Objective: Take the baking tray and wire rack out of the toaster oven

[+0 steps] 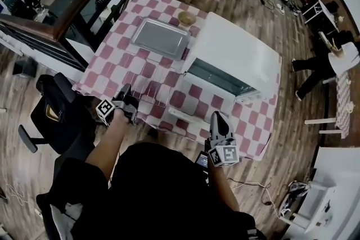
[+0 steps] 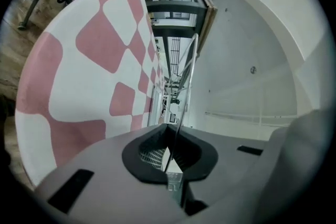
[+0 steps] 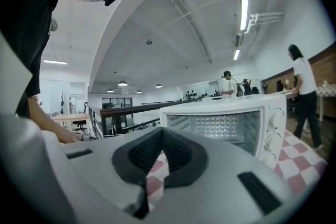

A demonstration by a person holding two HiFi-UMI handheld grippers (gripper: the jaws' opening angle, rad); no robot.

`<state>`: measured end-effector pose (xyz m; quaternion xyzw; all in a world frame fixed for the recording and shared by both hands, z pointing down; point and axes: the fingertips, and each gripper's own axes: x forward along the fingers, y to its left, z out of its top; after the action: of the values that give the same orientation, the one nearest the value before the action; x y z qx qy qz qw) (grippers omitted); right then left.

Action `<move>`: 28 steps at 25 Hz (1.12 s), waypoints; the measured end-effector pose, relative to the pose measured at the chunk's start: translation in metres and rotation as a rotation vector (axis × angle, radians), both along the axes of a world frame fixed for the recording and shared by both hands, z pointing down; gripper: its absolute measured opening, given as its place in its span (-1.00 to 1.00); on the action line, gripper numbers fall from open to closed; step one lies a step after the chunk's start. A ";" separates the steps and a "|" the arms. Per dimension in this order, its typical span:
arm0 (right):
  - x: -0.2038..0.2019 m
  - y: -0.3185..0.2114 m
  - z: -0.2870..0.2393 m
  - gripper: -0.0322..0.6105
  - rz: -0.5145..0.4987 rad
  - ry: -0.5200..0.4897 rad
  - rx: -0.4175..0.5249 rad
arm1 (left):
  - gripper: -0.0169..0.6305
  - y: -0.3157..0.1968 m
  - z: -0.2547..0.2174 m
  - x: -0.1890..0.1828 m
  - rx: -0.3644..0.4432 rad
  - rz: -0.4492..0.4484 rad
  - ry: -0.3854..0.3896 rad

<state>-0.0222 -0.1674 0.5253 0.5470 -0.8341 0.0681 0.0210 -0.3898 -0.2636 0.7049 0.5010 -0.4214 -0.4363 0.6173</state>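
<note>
Clamping wire rack (image 1: 151, 93) — left hand-held gripper (image 1: 127, 95), right hand-held gripper (image 1: 217, 117) shut, baking tray (image 1: 160, 37) beside toaster oven (image 1: 236, 50)

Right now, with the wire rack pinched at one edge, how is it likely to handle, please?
The wire rack is probably light: thin, open wires. It looks stiff, since its rim runs straight in the left gripper view. Clamped on one thin wire by the left gripper, it may swivel or slip.
</note>
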 end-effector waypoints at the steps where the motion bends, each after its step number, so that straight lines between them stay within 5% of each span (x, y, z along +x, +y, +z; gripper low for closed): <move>1: -0.001 -0.001 0.003 -0.89 0.013 -0.004 -0.006 | -0.97 -0.004 0.006 -0.001 -0.014 0.008 0.000; 14: 0.002 -0.016 0.009 -0.89 0.140 -0.013 -0.031 | -0.97 -0.041 0.048 0.003 -0.097 0.076 -0.016; 24: 0.040 -0.021 -0.007 -0.89 0.206 0.130 0.038 | -0.93 -0.043 0.065 0.005 -0.221 0.106 -0.072; 28: 0.055 -0.020 -0.011 -0.89 0.250 0.093 0.043 | -0.50 -0.041 0.059 0.009 -0.251 0.125 -0.069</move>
<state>0.0325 -0.1877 0.5143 0.6494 -0.7590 0.0267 0.0392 -0.3806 -0.3047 0.7641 0.4597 -0.4615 -0.3233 0.6864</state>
